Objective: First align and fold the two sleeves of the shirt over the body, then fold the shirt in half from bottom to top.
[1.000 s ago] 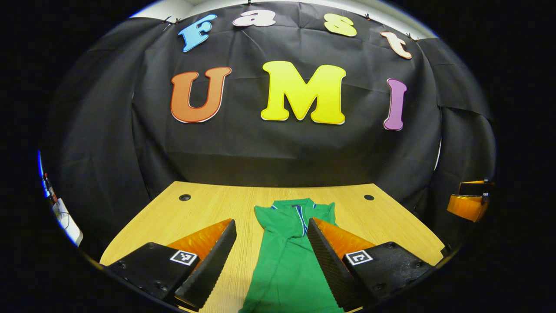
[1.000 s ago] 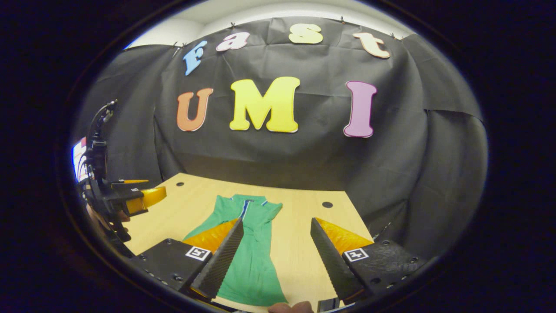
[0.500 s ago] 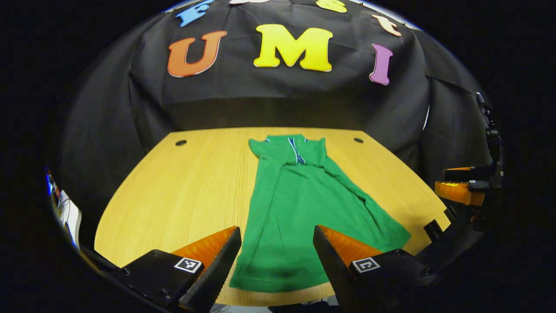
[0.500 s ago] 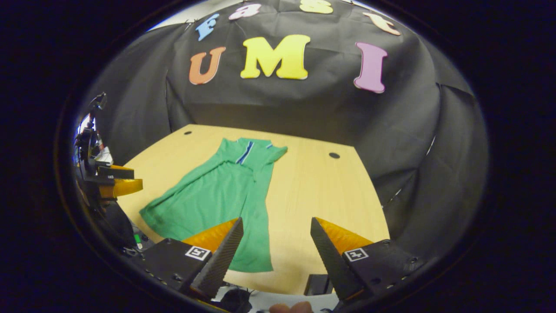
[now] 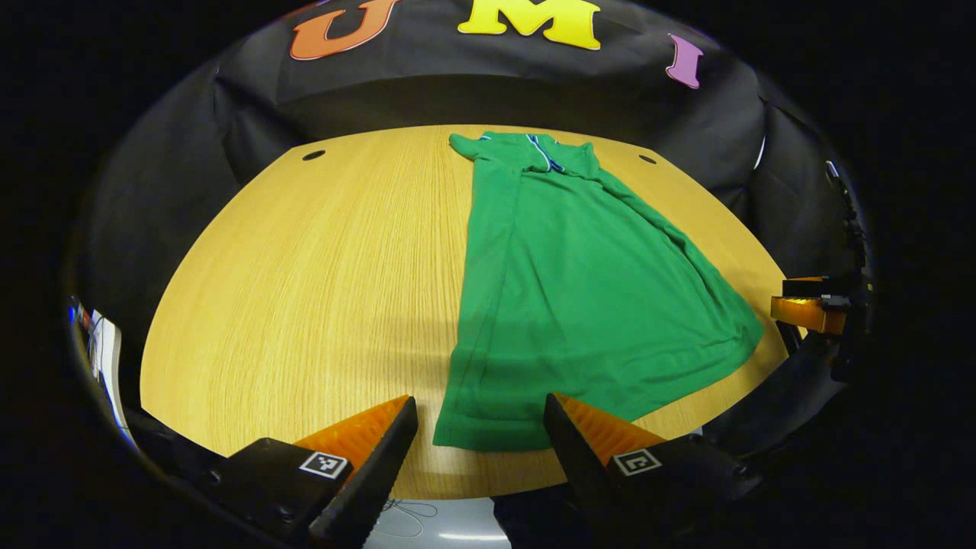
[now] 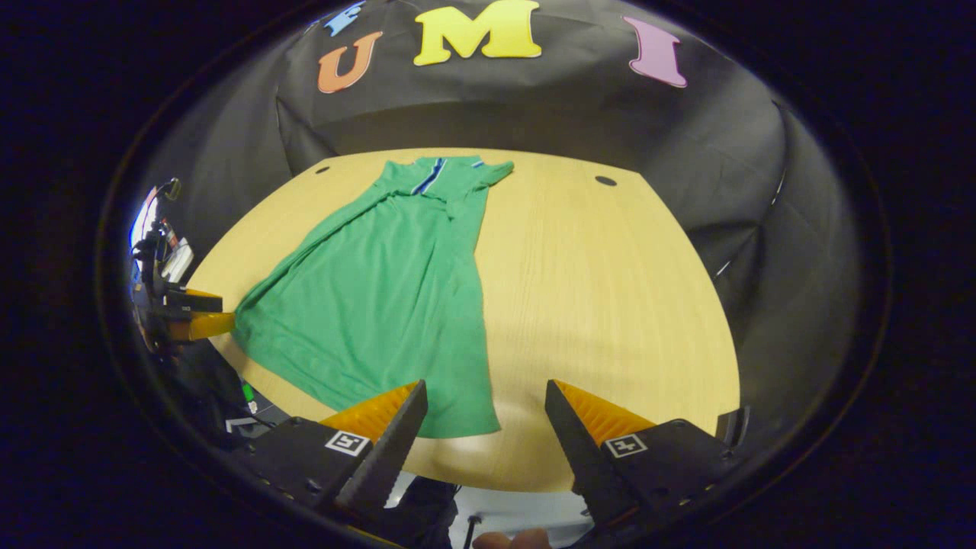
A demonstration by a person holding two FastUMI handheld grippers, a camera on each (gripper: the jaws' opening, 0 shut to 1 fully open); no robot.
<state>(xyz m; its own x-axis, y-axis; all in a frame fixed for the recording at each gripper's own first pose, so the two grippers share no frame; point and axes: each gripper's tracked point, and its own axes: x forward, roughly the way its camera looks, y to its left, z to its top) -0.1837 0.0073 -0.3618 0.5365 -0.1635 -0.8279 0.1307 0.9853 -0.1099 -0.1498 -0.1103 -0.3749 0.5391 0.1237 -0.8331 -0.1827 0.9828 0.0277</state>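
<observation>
1. Here, a green shirt (image 5: 579, 290) lies flat on the wooden counter (image 5: 305, 290), collar at the far edge near the booth wall, hem toward the near edge

2. Both sleeves lie folded in over the body; the shirt is narrow at the collar and flares wide at the hem, still at full length

3. Collar placket shows a thin blue and white trim (image 5: 543, 152)

4. Left gripper (image 5: 476, 450), in the left gripper view: jaws apart, nothing between them, held above the near counter edge with the hem's left corner (image 5: 465, 435) seen in the gap; whether the tips touch cloth cannot be told

5. Right gripper (image 6: 484, 435), in the right gripper view: jaws apart, holding nothing, above the near edge; the hem's right corner (image 6: 473, 423) lies just beside its left finger, bare wood in most of the gap

6. In the left gripper view the right gripper (image 5: 812, 309) also shows far off at the right rim, just beyond the hem's wide corner

7. In the right gripper view the left gripper (image 6: 191, 320) sits at the left rim, beside the opposite hem corner

8. Two round cable holes (image 5: 313, 155) in the counter, one at each far corner, well apart from the shirt

9. No containers on the counter; a fingertip (image 6: 507, 540) shows at the bottom of the right gripper view
</observation>
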